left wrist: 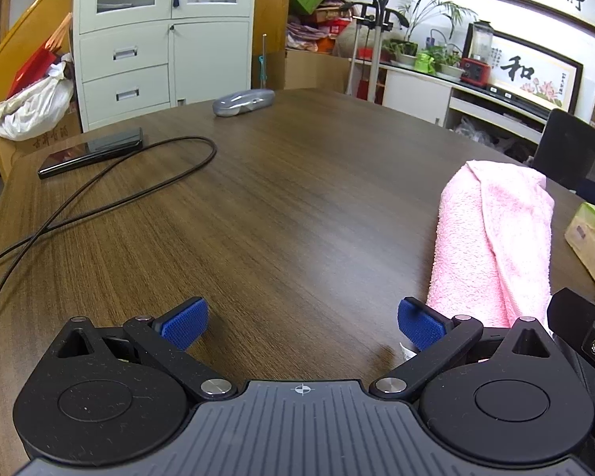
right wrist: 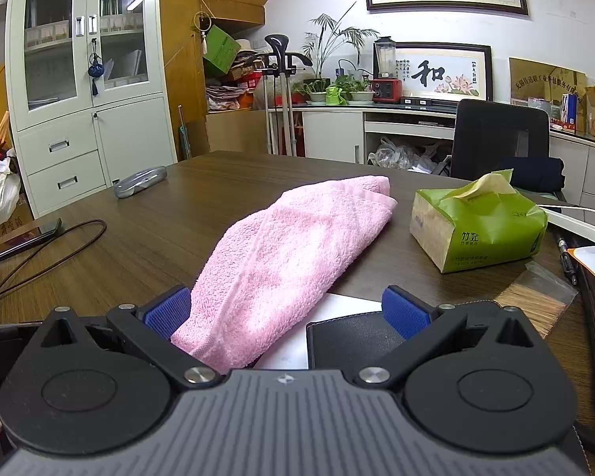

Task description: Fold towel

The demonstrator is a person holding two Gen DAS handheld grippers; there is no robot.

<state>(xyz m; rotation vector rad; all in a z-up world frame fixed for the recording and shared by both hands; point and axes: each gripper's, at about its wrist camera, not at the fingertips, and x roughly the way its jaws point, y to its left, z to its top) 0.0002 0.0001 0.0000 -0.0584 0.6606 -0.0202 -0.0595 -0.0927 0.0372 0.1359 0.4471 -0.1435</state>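
Observation:
A pink towel (left wrist: 496,238) lies bunched in a long folded heap on the dark wooden table (left wrist: 277,198). In the left wrist view it lies to the right of my left gripper (left wrist: 302,323), which is open and empty, its right pad near the towel's near end. In the right wrist view the towel (right wrist: 281,261) runs from between the blue pads away toward the far side. My right gripper (right wrist: 287,313) is open, with the towel's near end lying between its fingers, closer to the left pad.
A green tissue pack (right wrist: 476,226) stands right of the towel. A black notebook (right wrist: 349,341) on white paper lies under the right gripper. A phone (left wrist: 91,150), a black cable (left wrist: 119,190) and a grey case (left wrist: 242,101) lie at the left and far side. A black chair (right wrist: 499,142) stands behind.

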